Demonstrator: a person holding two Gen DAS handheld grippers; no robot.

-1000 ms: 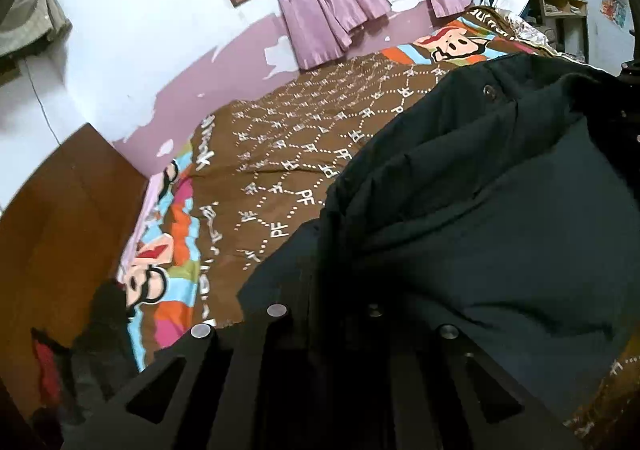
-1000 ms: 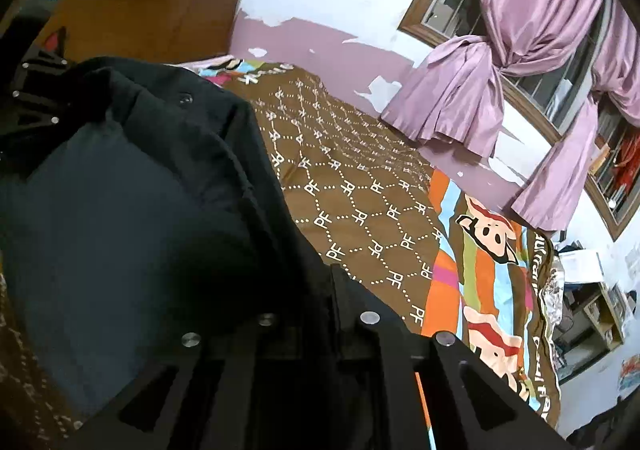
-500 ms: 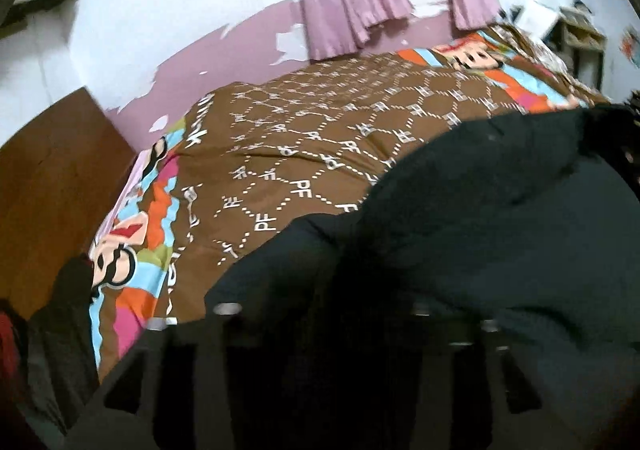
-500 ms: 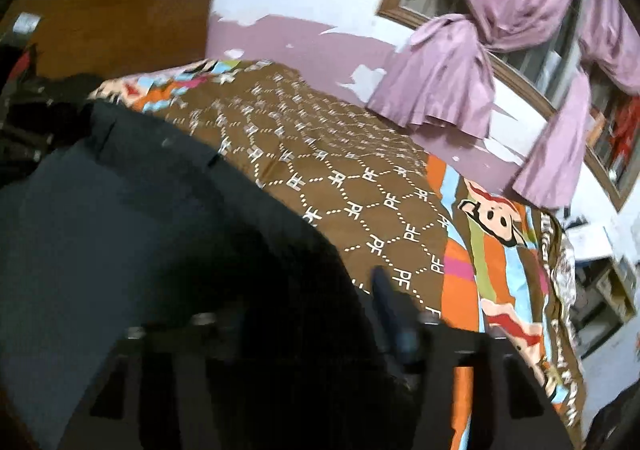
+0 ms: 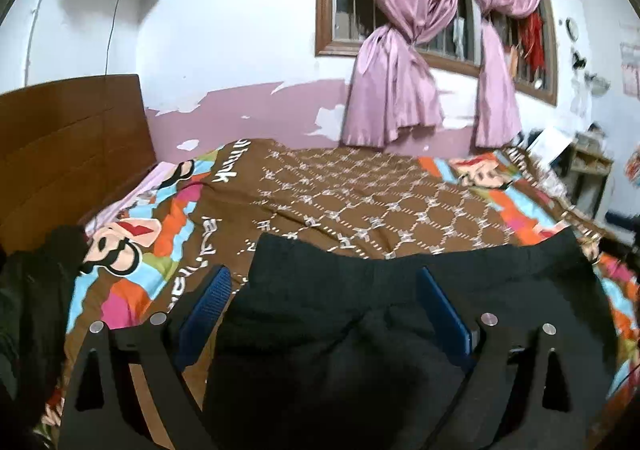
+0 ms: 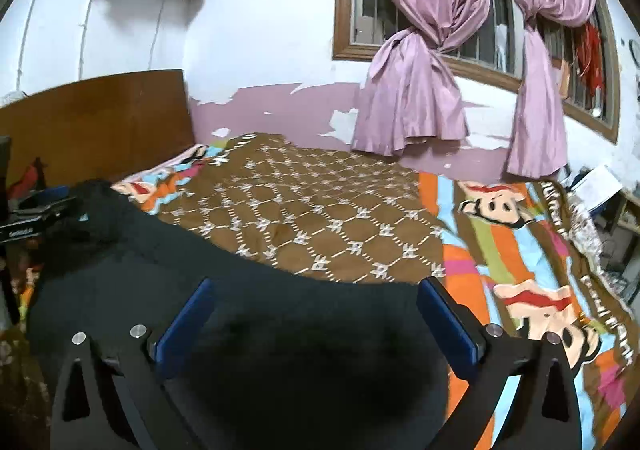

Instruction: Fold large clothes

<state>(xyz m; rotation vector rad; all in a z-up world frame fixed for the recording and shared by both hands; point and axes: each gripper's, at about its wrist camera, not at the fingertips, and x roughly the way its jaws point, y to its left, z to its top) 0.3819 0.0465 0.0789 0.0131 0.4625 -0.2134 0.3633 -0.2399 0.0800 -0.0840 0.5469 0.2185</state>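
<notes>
Below, a brown patterned bedspread (image 5: 360, 206) fills mid-frame under pink curtains (image 5: 400, 62). Both my left fingers (image 5: 208, 298) and right fingers (image 6: 444, 318) gape wide over the black garment (image 6: 280, 310). Only my right view shows its bunched end (image 6: 96, 206) at left.

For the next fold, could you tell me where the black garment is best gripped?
Probably at its far edge, where the black garment ends in a clean line across the brown bedspread. Come from the near side, over the cloth, one open gripper toward each end.

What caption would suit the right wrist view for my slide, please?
Right gripper open, blue-padded fingers spread above the dark garment lying on the patterned bedspread.
</notes>
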